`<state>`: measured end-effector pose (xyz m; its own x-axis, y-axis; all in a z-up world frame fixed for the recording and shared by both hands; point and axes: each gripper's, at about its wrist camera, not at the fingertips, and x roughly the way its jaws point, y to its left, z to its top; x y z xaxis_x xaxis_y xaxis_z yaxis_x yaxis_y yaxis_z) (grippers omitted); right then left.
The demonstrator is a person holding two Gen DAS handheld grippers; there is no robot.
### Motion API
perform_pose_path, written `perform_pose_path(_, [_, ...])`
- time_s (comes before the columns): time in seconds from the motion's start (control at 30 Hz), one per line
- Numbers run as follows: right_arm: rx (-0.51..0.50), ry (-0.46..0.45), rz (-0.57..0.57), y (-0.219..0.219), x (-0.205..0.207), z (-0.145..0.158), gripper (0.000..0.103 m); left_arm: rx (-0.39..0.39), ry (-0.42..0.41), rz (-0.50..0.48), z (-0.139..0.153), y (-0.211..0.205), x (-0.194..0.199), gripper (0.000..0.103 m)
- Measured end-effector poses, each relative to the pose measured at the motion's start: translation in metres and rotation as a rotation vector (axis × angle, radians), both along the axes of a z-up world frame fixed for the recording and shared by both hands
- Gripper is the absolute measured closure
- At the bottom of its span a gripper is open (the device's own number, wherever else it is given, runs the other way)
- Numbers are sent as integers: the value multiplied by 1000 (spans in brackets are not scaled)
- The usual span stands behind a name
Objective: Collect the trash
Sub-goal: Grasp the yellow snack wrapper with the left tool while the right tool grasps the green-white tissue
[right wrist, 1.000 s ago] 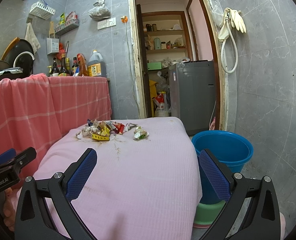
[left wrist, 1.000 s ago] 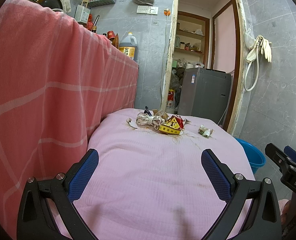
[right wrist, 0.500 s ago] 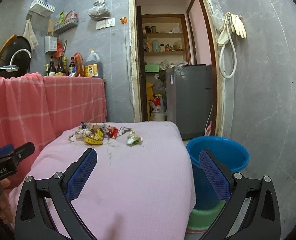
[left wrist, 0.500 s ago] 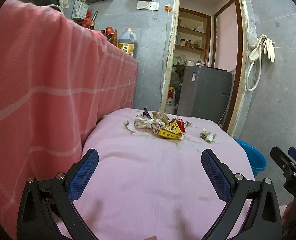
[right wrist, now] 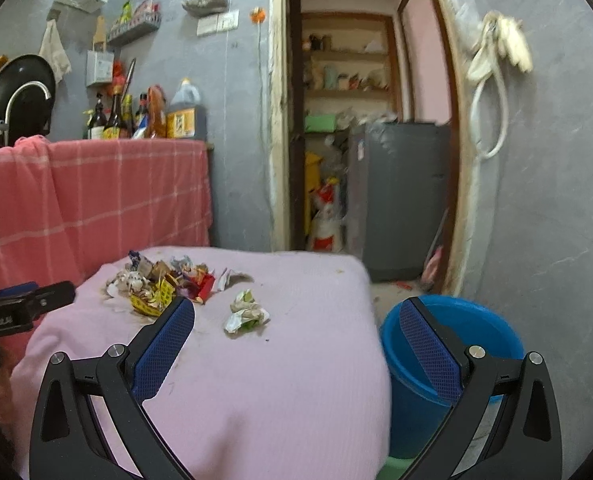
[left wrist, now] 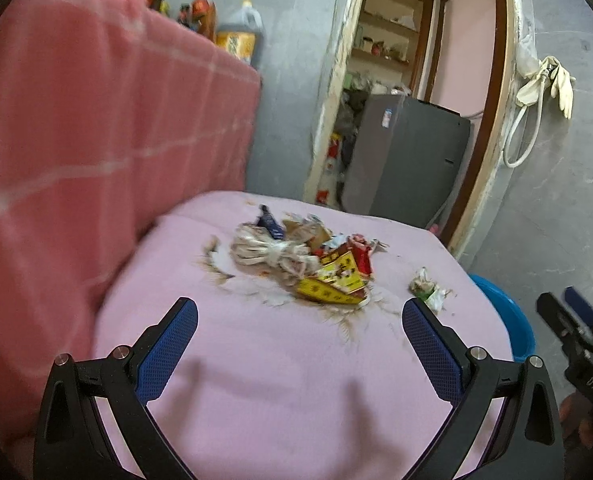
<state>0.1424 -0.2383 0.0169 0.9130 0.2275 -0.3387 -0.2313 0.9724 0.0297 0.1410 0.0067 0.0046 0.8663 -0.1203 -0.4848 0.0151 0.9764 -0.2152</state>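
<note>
Hovering low over a pink cloth surface, the left gripper has its blue-padded fingers spread wide, nothing between them. Right gripper likewise released, fingers well apart and empty, poised above the same pink cloth.

Left wrist view: just ahead of the fingertips, between them and a little beyond, lies the trash pile — a knotted bundle of pale cord or cloth, a yellow printed wrapper, red and dark blue scraps behind. Brown stains and flakes ring the pile. One crumpled wad sits apart, just past the right fingertip. Off the right finger's outer side, the other gripper's black body shows at the frame edge, with a blue bucket rim beyond the cloth's edge.

Right wrist view: the same pile lies just beyond the left fingertip; the loose wad rests between the fingers, slightly ahead. Blue bucket stands on the floor behind the right finger, beside the cloth surface, seated in something green at its base.

Farther out: a red checked cloth drapes a counter on the left-finger side, bottles and an oil jug on top. Straight ahead, an open doorway with a grey appliance and shelves. Gloves and hose hang on the wall to the right.
</note>
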Motion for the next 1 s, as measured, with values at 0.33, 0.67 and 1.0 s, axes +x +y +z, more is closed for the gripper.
perform_pose_path(0.33, [20, 127, 128, -1, 66, -11, 8, -16, 160, -106, -12, -18, 64, 23])
perform_pose_path(0.67, [15, 325, 263, 24, 111, -32, 27, -62, 270, -110, -19, -7, 87, 42])
perform_pose_path(1.0, [18, 447, 295, 34, 129, -51, 66, -116, 289, -120, -14, 7, 89, 49])
